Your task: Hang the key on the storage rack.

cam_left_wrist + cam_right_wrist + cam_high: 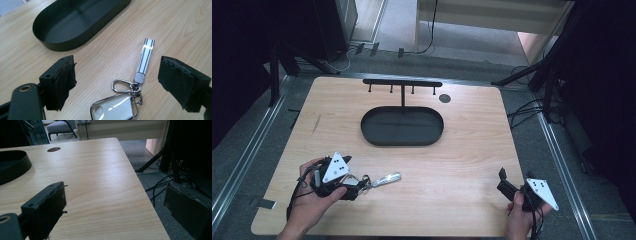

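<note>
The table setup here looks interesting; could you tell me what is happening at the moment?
A person sits at a wooden table with a gripper in each hand. The left gripper is open, its jaws on either side of a set of keys lying flat on the wood, not yet grasped. The right gripper is open too, hovering near the table's right edge with nothing between its jaws. A black oval tray with a hook rack sits farther back.

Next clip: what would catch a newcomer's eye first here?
Probably the key bunch with its striped silver tag, lying flat on the table between the open left gripper's fingers, near the front left. Behind it sits the empty black oval tray with a hook rack rising at its far edge. The right gripper hangs open at the front right corner.
</note>
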Available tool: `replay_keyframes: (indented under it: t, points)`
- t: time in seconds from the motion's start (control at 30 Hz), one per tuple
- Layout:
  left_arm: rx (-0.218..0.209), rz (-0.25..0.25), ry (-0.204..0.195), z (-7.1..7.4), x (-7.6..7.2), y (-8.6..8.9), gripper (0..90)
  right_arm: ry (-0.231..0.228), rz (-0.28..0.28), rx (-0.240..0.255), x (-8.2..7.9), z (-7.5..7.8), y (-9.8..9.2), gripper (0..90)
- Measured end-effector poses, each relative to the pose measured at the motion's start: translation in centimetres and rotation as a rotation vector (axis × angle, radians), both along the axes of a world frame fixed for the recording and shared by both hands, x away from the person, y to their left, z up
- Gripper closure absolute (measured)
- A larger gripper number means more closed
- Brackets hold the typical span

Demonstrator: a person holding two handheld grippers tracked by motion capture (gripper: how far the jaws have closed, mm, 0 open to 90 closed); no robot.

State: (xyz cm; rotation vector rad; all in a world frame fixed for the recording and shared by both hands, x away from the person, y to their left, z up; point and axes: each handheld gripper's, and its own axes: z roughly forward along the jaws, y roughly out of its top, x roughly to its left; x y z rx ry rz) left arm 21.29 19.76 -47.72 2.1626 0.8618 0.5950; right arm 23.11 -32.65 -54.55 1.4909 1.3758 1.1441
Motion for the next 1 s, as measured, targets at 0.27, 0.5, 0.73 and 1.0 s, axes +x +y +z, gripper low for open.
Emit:
replay_keyframes:
  t: [0.27,0.5,0.73,1.0]
  points:
    - [0.051,-0.026,0.056,-1.0,0.4,-2.0,22.6,0.001,0.002,-0.002,0.0,0.0,-0.1,3.9]
    - [0.103,-0.07,0.117,-2.3,0.8,-3.5,35.8,0.001,0.002,-0.001,0.0,0.0,-0.1,4.0]
    - [0.136,-0.072,0.153,-3.2,1.5,-4.2,45.0,0.001,0.002,0.002,0.0,0.0,-0.1,4.1]
    - [0.174,-0.095,0.208,-4.6,2.1,-5.0,56.3,0.001,0.002,0.004,0.0,0.0,-0.1,4.1]
